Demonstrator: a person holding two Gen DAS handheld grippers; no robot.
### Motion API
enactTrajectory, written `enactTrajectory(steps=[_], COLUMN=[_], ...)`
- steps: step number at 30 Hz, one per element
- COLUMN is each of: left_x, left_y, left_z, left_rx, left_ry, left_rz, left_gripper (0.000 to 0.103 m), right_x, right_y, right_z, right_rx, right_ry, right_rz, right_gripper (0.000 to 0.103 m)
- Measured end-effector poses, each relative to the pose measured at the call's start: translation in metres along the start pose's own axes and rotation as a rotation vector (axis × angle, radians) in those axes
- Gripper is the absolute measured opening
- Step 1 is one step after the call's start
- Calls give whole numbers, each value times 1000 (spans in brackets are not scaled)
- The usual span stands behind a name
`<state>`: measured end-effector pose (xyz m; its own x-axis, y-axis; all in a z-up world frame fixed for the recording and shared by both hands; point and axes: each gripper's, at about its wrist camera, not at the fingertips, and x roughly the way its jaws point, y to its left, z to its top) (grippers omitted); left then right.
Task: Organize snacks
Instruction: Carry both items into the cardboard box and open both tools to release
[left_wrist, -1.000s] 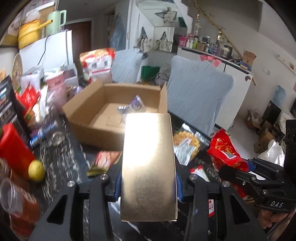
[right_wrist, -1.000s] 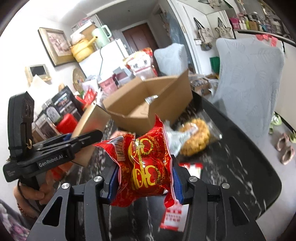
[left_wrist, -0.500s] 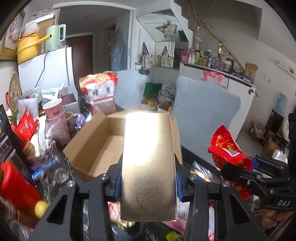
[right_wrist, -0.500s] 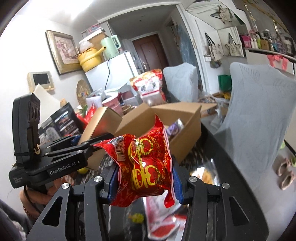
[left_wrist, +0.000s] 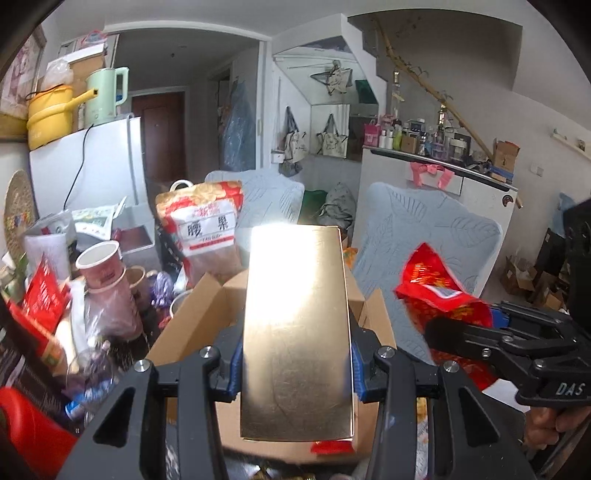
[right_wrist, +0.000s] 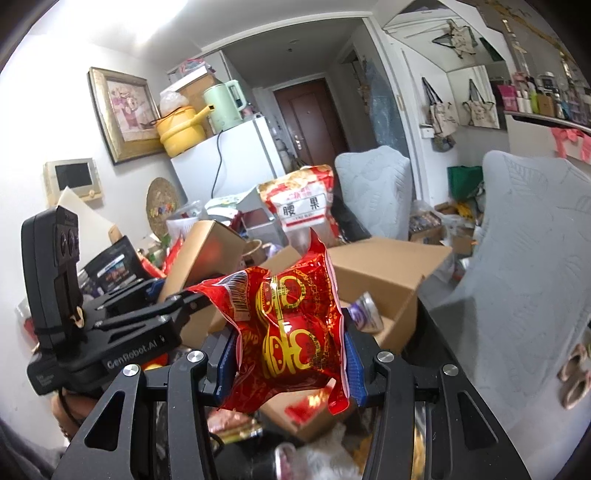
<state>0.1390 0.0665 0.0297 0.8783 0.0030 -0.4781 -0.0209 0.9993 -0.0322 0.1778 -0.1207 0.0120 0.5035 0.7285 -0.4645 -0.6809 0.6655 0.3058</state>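
Observation:
My left gripper (left_wrist: 295, 363) is shut on a shiny gold box (left_wrist: 295, 332) and holds it up over the near side of an open cardboard box (left_wrist: 195, 321). My right gripper (right_wrist: 291, 363) is shut on a red snack packet (right_wrist: 291, 328) with gold print, raised in front of the same cardboard box (right_wrist: 384, 273). The packet also shows at the right of the left wrist view (left_wrist: 439, 295), and the gold box at the left of the right wrist view (right_wrist: 203, 254). A small purple wrapped snack (right_wrist: 364, 312) lies in the box.
A big nut bag (left_wrist: 207, 225) stands behind the box. Cups (left_wrist: 101, 269), a red bottle (left_wrist: 29, 424) and packets crowd the left. Two grey-covered chairs (left_wrist: 424, 236) stand beyond the dark table. More snacks lie low on the table (right_wrist: 236, 424).
Both grippers have risen and moved forward toward the cardboard box with their loads. The table with its loose snacks has dropped out of the lower view.

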Motion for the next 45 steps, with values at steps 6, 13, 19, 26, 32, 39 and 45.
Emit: enactTrajectory(steps=[6, 13, 19, 26, 32, 39, 45], left_x=[19, 49, 81, 119, 137, 151, 155], left_y=[12, 28, 43, 50, 51, 49, 49], left_z=[10, 5, -4, -19, -29, -37, -39], left_rx=[28, 24, 8, -3, -5, -1, -6], left_ry=[-11, 45, 131, 245, 307, 357, 381], left_rz=[35, 99, 131, 154, 193, 178, 190], left_gripper=[43, 43, 43, 45, 47, 48, 49], right_x=[30, 66, 98, 128, 142, 148, 150], right_y=[-3, -10, -11, -22, -34, -47, -37], right_z=[20, 29, 26, 17, 4, -6, -6], right_rx=[-31, -21, -50, -48, -45, -16, -66], right_ry=[27, 70, 131, 234, 322, 362, 364], right_rz=[-2, -16, -77, -151, -221, -241, -251], right_gripper=[48, 48, 48, 55, 57, 57, 63])
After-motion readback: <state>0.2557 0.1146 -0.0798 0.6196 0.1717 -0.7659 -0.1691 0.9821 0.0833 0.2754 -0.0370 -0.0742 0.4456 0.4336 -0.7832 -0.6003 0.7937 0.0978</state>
